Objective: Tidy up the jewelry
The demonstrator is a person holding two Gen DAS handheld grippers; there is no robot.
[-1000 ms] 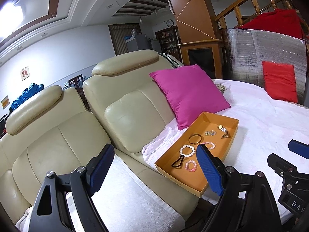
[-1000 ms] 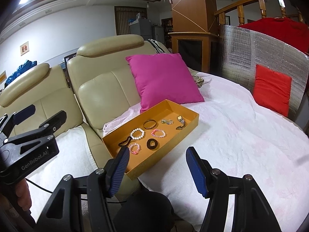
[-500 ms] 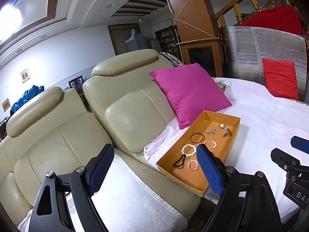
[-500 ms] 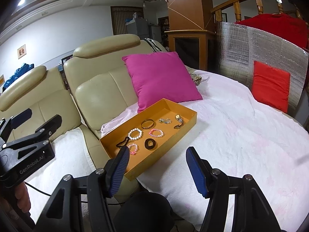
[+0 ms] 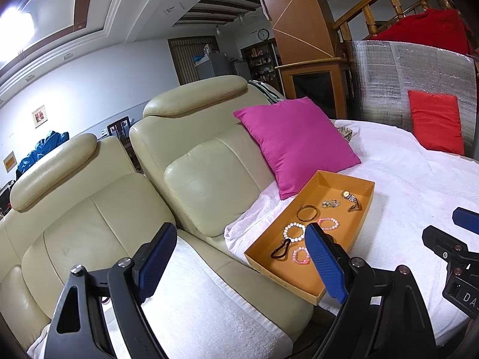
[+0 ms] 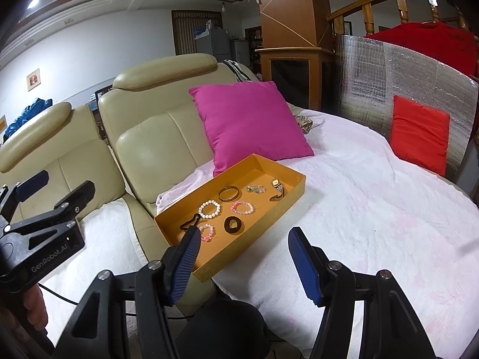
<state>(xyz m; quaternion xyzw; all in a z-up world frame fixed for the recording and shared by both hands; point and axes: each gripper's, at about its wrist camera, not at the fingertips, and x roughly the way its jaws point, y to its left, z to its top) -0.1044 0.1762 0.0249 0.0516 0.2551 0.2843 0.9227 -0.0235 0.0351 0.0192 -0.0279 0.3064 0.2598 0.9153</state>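
An orange tray (image 5: pixel 284 278) (image 6: pixel 248 248) lies on the white cloth beside the sofa. In it are a white bead bracelet (image 5: pixel 294 232) (image 6: pixel 209 208), a gold bangle (image 5: pixel 307 213) (image 6: pixel 229 194), two pink bead bracelets (image 5: pixel 328 223) (image 6: pixel 242 207), a black loop (image 5: pixel 280 249) (image 6: pixel 190 221), a dark ring (image 6: pixel 233 224) and a watch (image 5: pixel 351 200) (image 6: pixel 277 190). My left gripper (image 5: pixel 239 229) (image 6: pixel 57 187) hovers open, short of the tray's left end. My right gripper (image 6: pixel 245 233) (image 5: pixel 449 229) is open and empty before the tray's near corner.
A magenta cushion (image 5: pixel 296 143) leans on the cream leather sofa (image 5: pixel 203 179) just behind the tray. A red cushion (image 5: pixel 435 121) rests against a silver foil panel (image 5: pixel 404 77) at the far right. A white towel (image 5: pixel 191 299) covers the near sofa seat.
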